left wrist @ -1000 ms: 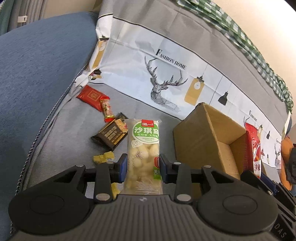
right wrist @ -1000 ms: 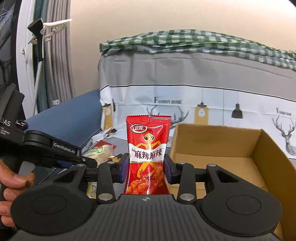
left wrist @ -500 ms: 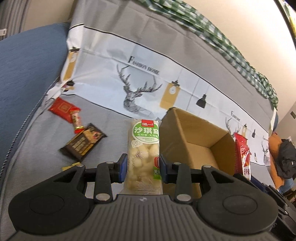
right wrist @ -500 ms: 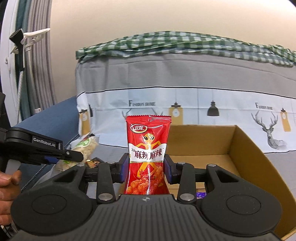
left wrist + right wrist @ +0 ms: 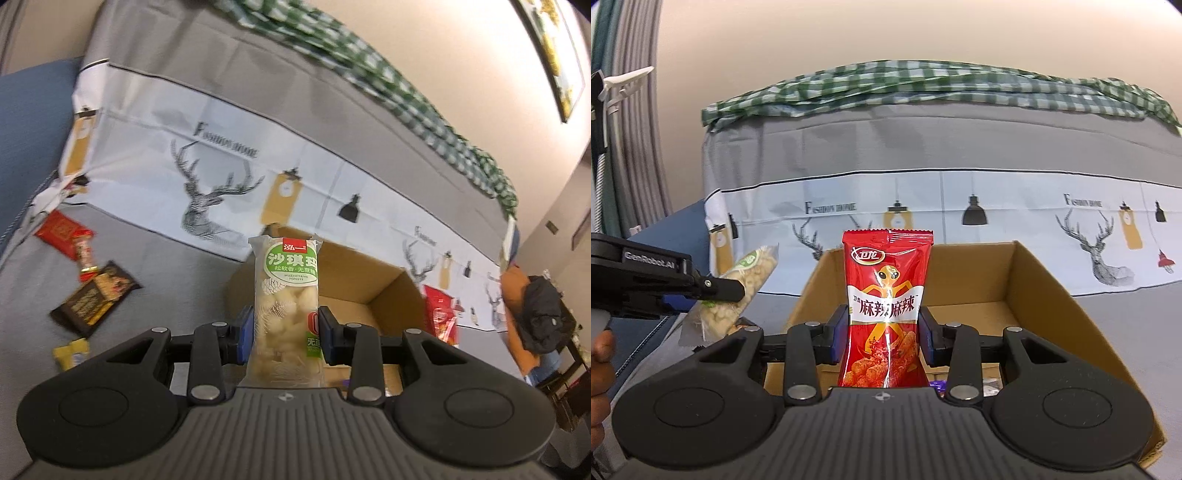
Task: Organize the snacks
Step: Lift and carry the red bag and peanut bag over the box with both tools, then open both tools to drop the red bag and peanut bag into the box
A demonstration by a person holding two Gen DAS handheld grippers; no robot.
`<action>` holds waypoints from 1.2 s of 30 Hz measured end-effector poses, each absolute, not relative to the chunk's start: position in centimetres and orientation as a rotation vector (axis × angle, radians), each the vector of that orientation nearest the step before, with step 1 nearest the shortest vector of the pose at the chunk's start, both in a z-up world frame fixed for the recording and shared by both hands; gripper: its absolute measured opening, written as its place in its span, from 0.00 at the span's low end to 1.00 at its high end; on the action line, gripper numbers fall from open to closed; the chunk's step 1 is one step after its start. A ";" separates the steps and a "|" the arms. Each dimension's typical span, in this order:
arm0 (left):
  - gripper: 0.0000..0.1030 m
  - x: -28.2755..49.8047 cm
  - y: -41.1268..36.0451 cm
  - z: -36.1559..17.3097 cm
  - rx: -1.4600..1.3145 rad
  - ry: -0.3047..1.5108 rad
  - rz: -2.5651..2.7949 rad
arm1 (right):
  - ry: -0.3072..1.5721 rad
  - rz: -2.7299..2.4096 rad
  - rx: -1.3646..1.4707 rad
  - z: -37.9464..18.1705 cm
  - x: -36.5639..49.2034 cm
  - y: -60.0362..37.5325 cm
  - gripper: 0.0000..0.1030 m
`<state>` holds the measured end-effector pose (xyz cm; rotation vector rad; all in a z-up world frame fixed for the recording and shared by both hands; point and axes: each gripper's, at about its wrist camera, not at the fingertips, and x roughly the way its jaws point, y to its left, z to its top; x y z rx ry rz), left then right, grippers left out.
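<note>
over sofa (image 5: pixel 177 273), claws (image 5: pixel 284 334) (image 5: pixel 882 334) clamp snack packets (image 5: pixel 286 295) (image 5: pixel 886 314).

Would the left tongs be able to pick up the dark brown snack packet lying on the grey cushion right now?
Probably not yet: the left tongs are shut on the green-labelled snack pack, so nothing else fits between them. The dark brown packet itself lies uncovered on the cushion.

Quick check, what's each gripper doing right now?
Left gripper: shut on the green-label sachima pack.
Right gripper: shut on the red spicy snack packet.
</note>
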<state>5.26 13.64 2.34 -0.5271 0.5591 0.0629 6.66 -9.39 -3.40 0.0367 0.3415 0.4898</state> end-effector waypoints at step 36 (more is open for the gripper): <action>0.38 6.5 5.5 2.8 -0.388 0.509 -0.177 | 0.360 0.284 0.131 -3.9 9.1 -14.0 0.39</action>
